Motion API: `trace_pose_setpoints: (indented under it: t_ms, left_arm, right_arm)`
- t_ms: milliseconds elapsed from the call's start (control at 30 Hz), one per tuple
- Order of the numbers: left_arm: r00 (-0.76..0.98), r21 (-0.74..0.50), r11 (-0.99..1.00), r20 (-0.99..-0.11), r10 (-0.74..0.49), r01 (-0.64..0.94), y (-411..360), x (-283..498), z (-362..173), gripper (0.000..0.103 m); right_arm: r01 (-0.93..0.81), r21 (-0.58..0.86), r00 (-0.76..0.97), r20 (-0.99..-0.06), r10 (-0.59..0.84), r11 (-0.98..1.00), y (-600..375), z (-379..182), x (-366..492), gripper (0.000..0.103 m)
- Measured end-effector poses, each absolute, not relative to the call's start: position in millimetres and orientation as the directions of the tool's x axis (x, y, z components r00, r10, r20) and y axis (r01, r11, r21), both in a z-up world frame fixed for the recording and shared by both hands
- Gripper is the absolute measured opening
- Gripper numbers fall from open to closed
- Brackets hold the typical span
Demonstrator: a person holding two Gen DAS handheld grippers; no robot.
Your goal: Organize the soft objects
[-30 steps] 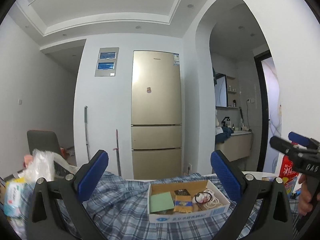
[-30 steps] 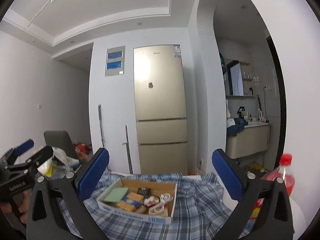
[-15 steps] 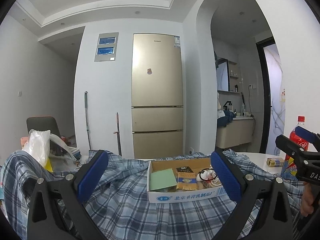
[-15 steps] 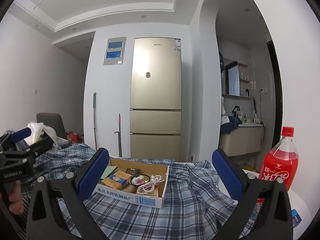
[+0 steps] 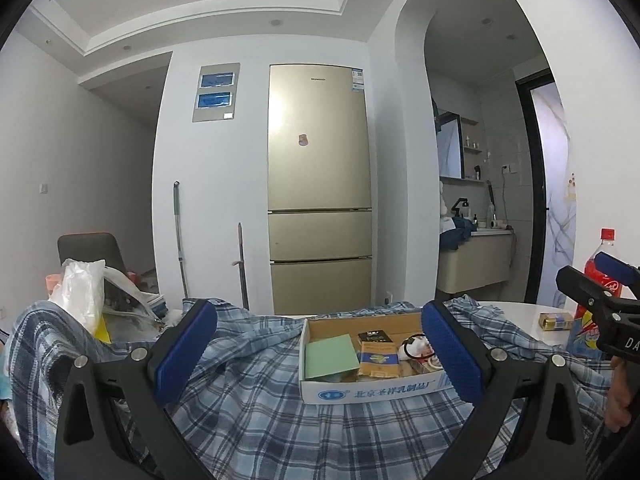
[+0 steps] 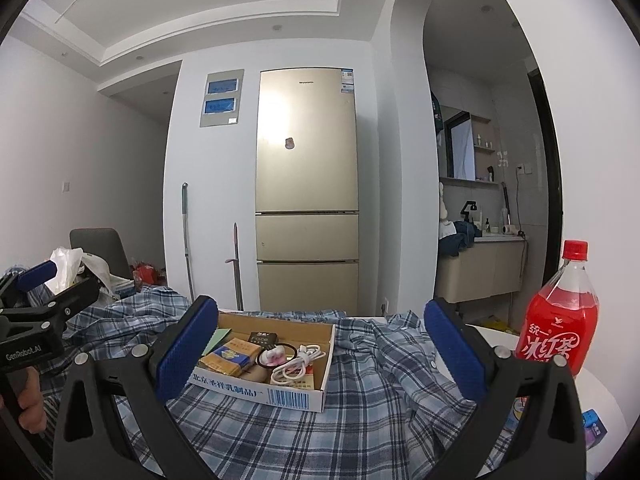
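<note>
A blue plaid shirt lies spread and rumpled over most of the white tabletop, reaching its near edge and bunching up toward the left edge. A shallow cardboard box of small things, among them a coiled white cable and a green pad, sits on top of the cloth near the middle. A red drink bottle stands on bare tabletop near the right edge, beside the cloth.

The left gripper and the right gripper both hover low over the near part of the shirt with jaws spread wide and nothing between them.

The shirt looks light, limp and thin. It will sag, drape and slide when lifted, and it cannot be pushed into shape. A pinch on a single flat layer may slip, so a raised fold, the collar or a hem should give the pads more to bite; the ridge of folds on the right side looks a likely hold. The box weighs the middle down, so pulling the cloth would probably drag or tip it. The box likely needs moving off first.
</note>
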State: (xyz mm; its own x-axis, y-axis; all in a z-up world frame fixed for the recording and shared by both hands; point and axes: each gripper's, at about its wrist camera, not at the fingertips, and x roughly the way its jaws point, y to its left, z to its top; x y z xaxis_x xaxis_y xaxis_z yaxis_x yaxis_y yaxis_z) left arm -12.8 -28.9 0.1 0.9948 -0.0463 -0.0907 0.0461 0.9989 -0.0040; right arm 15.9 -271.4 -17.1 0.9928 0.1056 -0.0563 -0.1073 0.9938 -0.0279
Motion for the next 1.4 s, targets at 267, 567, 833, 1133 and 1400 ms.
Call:
trace_pose_setpoints:
  t_ms: [267, 567, 833, 1133, 1400]
  left_arm:
    - [0.996, 0.006, 0.999, -0.080, -0.041, 0.042, -29.8, -14.7, -0.1, 0.103]
    - [0.996, 0.005, 0.999, -0.073, -0.050, 0.051, -31.2, -15.3, 0.1, 0.103]
    - [0.997, 0.014, 0.999, -0.065, -0.050, 0.051, -33.3, -17.2, -0.4, 0.103]
    - [0.997, 0.016, 0.999, -0.062, -0.051, 0.052, -30.9, -17.4, 0.1, 0.103]
    - [0.997, 0.027, 0.998, -0.047, -0.061, 0.062, -31.4, -21.8, 1.3, 0.103]
  right_arm:
    - [-0.110, -0.032, 0.993, -0.055, 0.108, 0.993, -271.1, -16.9, 15.1, 0.103]
    - [-0.110, -0.032, 0.993, -0.055, 0.108, 0.993, -269.0, -15.9, 14.3, 0.103]
    - [-0.108, -0.025, 0.992, -0.072, 0.106, 0.994, -269.3, -15.2, 16.9, 0.103]
    - [-0.108, -0.024, 0.992, -0.070, 0.106, 0.994, -268.5, -15.2, 16.3, 0.103]
    - [-0.107, -0.023, 0.992, -0.070, 0.105, 0.994, -269.2, -15.5, 16.6, 0.103]
